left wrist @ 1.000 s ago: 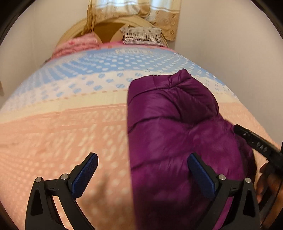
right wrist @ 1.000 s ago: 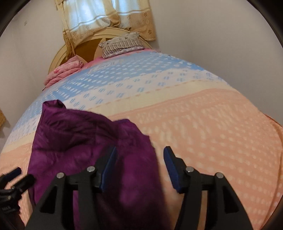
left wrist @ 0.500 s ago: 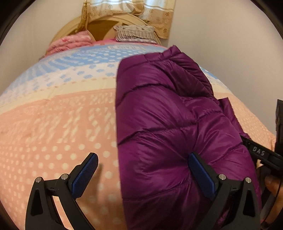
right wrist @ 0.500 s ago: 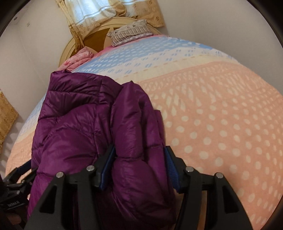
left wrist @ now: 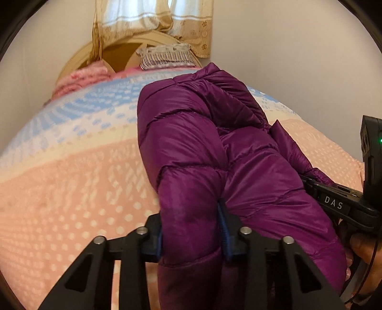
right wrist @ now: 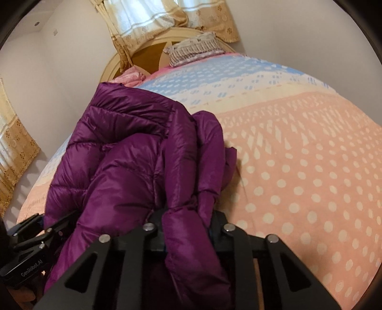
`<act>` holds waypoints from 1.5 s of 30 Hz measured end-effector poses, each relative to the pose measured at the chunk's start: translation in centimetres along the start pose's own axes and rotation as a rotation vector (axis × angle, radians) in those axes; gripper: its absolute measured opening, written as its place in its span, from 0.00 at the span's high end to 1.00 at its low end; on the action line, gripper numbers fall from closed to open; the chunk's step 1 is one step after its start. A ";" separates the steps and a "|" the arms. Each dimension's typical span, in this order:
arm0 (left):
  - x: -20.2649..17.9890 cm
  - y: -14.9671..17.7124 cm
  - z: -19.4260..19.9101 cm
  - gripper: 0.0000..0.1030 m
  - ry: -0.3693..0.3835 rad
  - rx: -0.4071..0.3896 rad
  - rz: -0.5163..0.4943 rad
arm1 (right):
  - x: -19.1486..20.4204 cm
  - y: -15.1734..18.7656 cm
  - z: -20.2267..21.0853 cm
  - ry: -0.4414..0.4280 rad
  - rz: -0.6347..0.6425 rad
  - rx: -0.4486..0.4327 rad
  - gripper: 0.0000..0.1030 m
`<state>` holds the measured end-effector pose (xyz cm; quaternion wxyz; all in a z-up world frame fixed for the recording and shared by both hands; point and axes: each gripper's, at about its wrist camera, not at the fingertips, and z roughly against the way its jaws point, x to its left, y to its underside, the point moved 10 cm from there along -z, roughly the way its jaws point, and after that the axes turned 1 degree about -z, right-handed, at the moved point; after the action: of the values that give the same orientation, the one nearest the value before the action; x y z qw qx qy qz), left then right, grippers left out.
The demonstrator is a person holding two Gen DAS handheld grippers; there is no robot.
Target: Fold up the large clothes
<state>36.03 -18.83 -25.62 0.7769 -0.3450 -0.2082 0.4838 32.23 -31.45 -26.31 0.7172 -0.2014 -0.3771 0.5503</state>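
Note:
A purple quilted puffer jacket (left wrist: pixel 203 143) lies bunched on the bed, its near end raised toward both cameras. My left gripper (left wrist: pixel 191 236) has its jaws closing, and the blue pads press a thick fold of the jacket's left edge. The jaws of my right gripper (right wrist: pixel 187 229) are also closing, pinching a fold on the right edge of the jacket (right wrist: pixel 124 155). In the left wrist view the right gripper's black body (left wrist: pixel 334 205) shows at the far right, held by a hand (left wrist: pixel 365 250). The left gripper's body (right wrist: pixel 28 240) appears at the lower left of the right wrist view.
The bed cover (left wrist: pixel 71 178) is peach with white dots, turning cream and blue toward the headboard (right wrist: pixel 143 54). A striped pillow (left wrist: pixel 164 57) and a pink folded blanket (left wrist: pixel 78 78) lie at the head. Curtains (left wrist: pixel 152 19) hang behind; walls stand close on both sides.
Both grippers moved in over the jacket's near end and their jaws came together on folds of it. The jacket now bunches up higher in both views.

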 end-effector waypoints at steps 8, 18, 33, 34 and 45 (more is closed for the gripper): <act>1.3 -0.3 3.6 0.71 -0.057 -0.045 -0.014 | 3.7 -0.4 1.5 -0.037 0.047 -0.039 0.77; 6.5 -0.1 6.8 0.72 -0.111 -0.080 0.034 | 9.4 -1.0 1.3 -0.123 0.129 -0.042 0.78; 12.9 0.9 11.1 0.72 -0.208 -0.119 0.111 | 16.2 -1.3 0.6 -0.221 0.238 -0.031 0.78; 13.2 1.1 11.3 0.72 -0.215 -0.120 0.114 | 16.4 -1.2 0.6 -0.225 0.243 -0.029 0.78; 15.7 3.2 13.1 0.72 -0.261 -0.111 0.146 | 19.9 0.1 -0.1 -0.273 0.297 0.002 0.78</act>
<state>32.46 0.58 -19.33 0.6859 -0.3356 -0.3083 0.5674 34.38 -12.70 -20.12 0.5708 -0.1777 -0.4365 0.6724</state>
